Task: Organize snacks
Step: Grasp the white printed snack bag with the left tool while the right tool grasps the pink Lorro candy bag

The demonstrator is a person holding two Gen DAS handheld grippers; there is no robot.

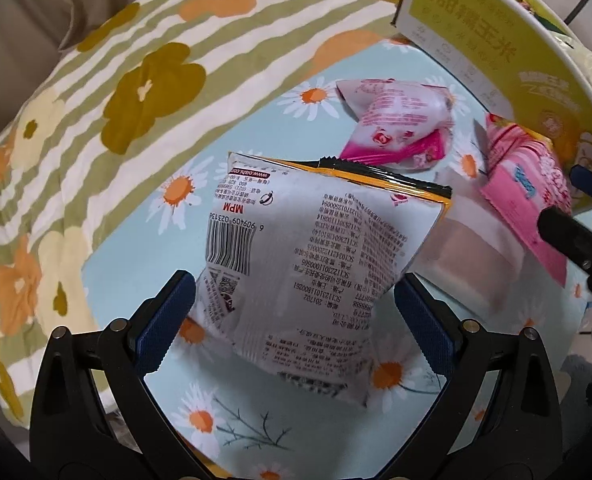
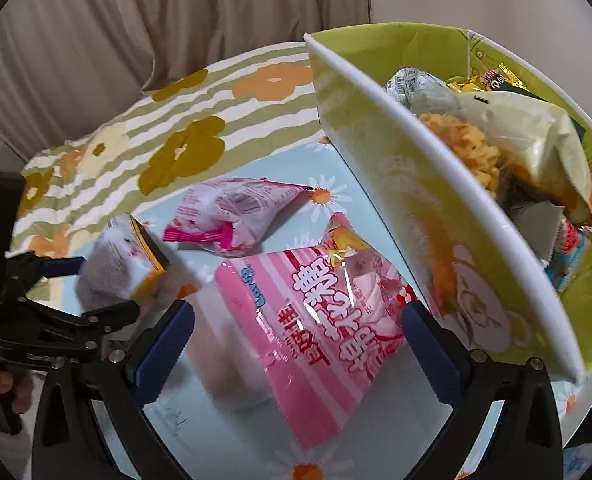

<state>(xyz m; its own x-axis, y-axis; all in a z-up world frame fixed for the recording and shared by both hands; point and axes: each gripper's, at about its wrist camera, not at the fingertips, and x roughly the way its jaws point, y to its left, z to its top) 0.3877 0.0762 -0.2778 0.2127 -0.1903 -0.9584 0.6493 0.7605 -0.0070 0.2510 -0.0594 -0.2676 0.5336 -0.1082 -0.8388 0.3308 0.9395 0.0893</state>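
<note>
A white snack bag with a barcode and an orange top edge (image 1: pixel 316 260) lies on the daisy-print surface between the fingers of my left gripper (image 1: pixel 296 304), which is open around it. It also shows in the right wrist view (image 2: pixel 115 264). A pink striped snack bag (image 2: pixel 320 328) lies between the open fingers of my right gripper (image 2: pixel 296 332), which shows at the right edge of the left wrist view (image 1: pixel 568 216). A small pink-and-white pouch (image 1: pixel 400 120) (image 2: pixel 231 212) lies farther back. A green cardboard box (image 2: pixel 416 208) (image 1: pixel 496 44) holds several snack packs.
A green-striped flowered pillow (image 1: pixel 95 120) (image 2: pixel 155 140) borders the light blue daisy cloth (image 1: pixel 143 264) on the left. A beige curtain (image 2: pixel 175 20) hangs behind. The box stands at the right, close to the right gripper's fingers.
</note>
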